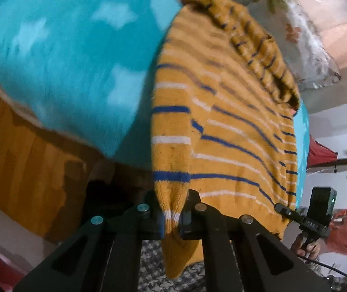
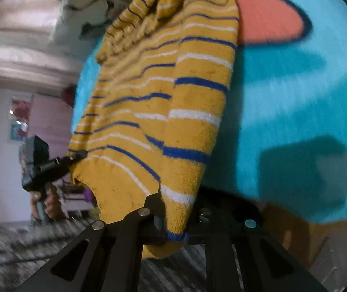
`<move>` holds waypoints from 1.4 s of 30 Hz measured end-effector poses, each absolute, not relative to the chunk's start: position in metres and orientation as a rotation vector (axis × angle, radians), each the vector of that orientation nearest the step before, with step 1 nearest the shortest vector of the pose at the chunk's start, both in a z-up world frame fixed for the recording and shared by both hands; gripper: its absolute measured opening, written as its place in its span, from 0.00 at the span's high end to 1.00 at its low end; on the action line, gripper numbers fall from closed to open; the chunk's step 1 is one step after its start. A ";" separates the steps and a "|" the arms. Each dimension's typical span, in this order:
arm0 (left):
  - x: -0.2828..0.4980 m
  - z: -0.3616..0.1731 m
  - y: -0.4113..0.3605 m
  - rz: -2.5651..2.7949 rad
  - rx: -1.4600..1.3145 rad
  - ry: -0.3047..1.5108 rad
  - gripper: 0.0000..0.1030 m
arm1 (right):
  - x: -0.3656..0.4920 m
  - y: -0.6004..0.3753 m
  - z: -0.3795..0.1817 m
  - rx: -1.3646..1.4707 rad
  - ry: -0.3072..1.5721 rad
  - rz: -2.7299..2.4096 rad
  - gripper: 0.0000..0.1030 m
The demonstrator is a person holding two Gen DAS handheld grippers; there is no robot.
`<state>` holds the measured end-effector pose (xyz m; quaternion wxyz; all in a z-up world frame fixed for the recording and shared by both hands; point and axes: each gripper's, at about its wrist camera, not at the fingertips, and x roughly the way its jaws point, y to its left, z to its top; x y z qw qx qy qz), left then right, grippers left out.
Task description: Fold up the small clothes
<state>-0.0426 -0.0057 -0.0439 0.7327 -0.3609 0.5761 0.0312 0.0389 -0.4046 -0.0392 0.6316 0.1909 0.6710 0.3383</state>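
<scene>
- In my left wrist view, a turquoise fleece blanket with pale star shapes [image 1: 59, 56] fills the frame from nine to twelve o'clock, with an orange wooden bed frame [image 1: 22, 150] below it at eight o'clock.
- My left gripper [image 1: 172, 221] sits at six o'clock, its jaws clamped on a striped sleeve cuff of the mustard-yellow knitted sweater with blue and white stripes [image 1: 222, 112].
- That sweater stretches from the jaws up towards one o'clock, lying across the blanket with its far end bunched.
- At four o'clock I see my right gripper [image 1: 280, 208], its tip pinching the sweater's other lower edge, a hand [image 1: 304, 245] holding its handle.
- In my right wrist view, the left gripper [image 2: 81, 155] shows at nine o'clock, nipping the sweater's edge.
- The sweater [image 2: 163, 92] runs from six o'clock to twelve.
- The right gripper's jaws, at six o'clock, are closed on a blue-banded cuff.
- The blanket [image 2: 295, 102], with an orange patch, covers two to four o'clock.
</scene>
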 end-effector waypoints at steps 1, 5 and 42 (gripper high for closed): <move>-0.043 -0.047 -0.003 0.071 -0.820 1.262 0.93 | 0.039 -0.405 -0.046 0.467 1.541 0.763 0.90; -0.034 -0.036 -0.007 0.077 -0.753 1.238 0.93 | 0.043 -0.401 -0.045 0.447 1.532 0.762 0.86; 0.242 -0.028 -0.008 0.220 -0.010 1.066 0.48 | 0.209 -0.352 -0.006 0.022 1.030 -0.299 0.61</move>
